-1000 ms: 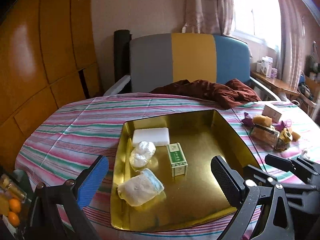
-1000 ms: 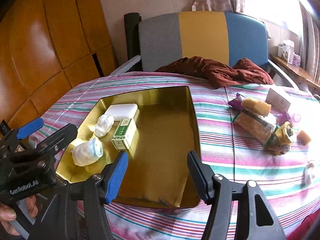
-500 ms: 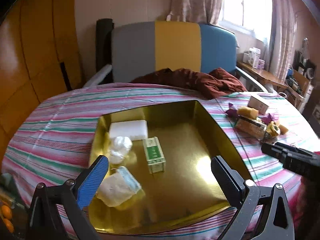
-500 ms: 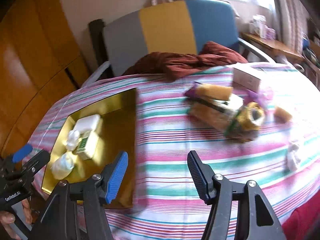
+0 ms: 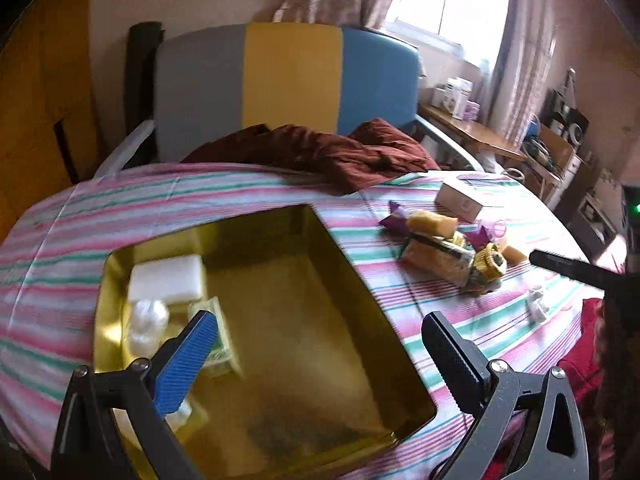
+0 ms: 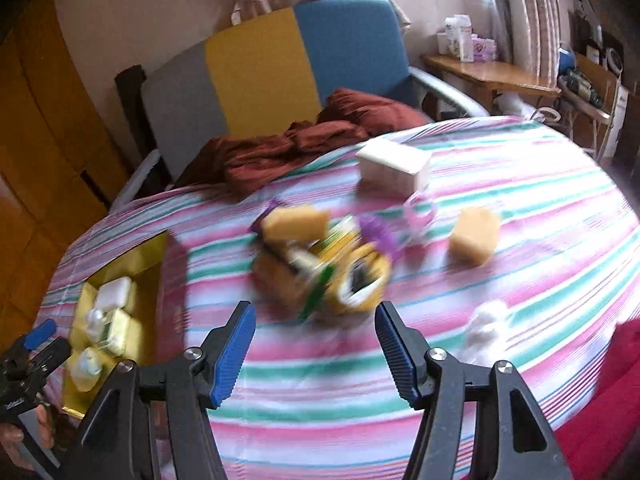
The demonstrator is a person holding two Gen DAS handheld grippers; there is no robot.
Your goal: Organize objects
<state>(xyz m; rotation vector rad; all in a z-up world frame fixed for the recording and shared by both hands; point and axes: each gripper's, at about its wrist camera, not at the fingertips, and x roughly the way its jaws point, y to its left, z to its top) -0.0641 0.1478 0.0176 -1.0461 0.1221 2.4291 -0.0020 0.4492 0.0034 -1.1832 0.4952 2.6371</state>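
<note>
Judging by how things lie, the tidying is partly done. The gold tray (image 5: 362,276) sits on the striped surface (image 5: 120,196) directly under and ahead of the left claw (image 5: 320,360), and it already holds several items along its left wall: a white foam block (image 5: 166,280) farthest from the claw, a clear wrapped bundle (image 5: 146,324) just behind the blue left finger, a green-and-white carton (image 5: 224,344) touching that finger's outline in the view, and another pale wrapped bundle nearer, mostly hidden behind the finger. The rest of the tray floor is bare.

The left claw is spread wide with nothing between its fingers, hanging over the tray's near edge.

What is left lies ahead of the right claw (image 6: 316,344), which is also spread wide and holds nothing. Just beyond its fingertips is a blurred heap: a yellow-and-green packet (image 6: 340,276) with a tan sponge block (image 6: 294,222) resting on its far side and a purple wrapper (image 6: 378,232) against it. Farther ahead stands a white box (image 6: 394,168); ahead and to the right sit a second sponge block (image 6: 474,240) and a pink ring-shaped thing (image 6: 420,212), too blurred to name. A white crumpled wad (image 6: 486,328) lies close by the right finger. A maroon cloth (image 6: 304,140) is draped at the far edge, well beyond everything.

So roughly four pieces appear stowed and at least six are loose. The heap nearest the right claw looks like the next candidate, though its pieces overlap and would likely need picking apart one at a time.
</note>
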